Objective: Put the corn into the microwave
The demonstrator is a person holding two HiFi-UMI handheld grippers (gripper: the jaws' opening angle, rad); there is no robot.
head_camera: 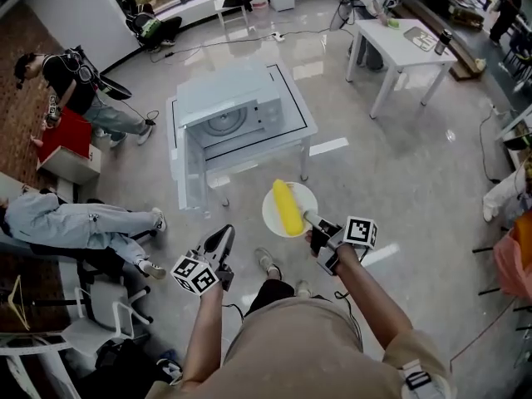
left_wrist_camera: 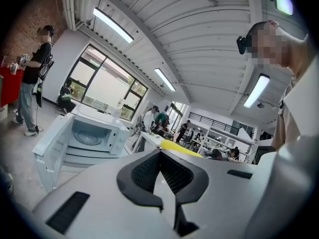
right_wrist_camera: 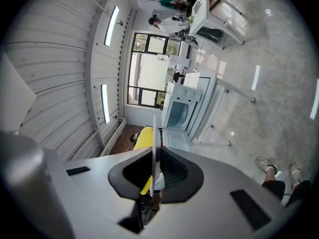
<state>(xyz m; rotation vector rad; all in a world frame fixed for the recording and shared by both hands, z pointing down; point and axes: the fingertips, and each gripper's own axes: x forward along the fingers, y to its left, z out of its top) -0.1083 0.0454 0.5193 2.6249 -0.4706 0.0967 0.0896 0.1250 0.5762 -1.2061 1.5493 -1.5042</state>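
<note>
Right gripper (head_camera: 313,220): clamped on rim of white plate (head_camera: 271,215) bearing the corn (head_camera: 288,207), held in front of the microwave (head_camera: 229,110) (door open, on white worktop (head_camera: 301,125)). Left gripper (head_camera: 224,236): jaws together, empty, also in front of the microwave.

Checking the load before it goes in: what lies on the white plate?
One yellow corn cob lies on the round white plate, its rim pinched in the right claw. The plate surface under the cob is hidden.

Far right, a white table (head_camera: 399,44) carries a dark bottle (head_camera: 444,41). Over on the left, a person in pale denim (head_camera: 66,223) sprawls, red box (head_camera: 65,135) just beyond.
</note>
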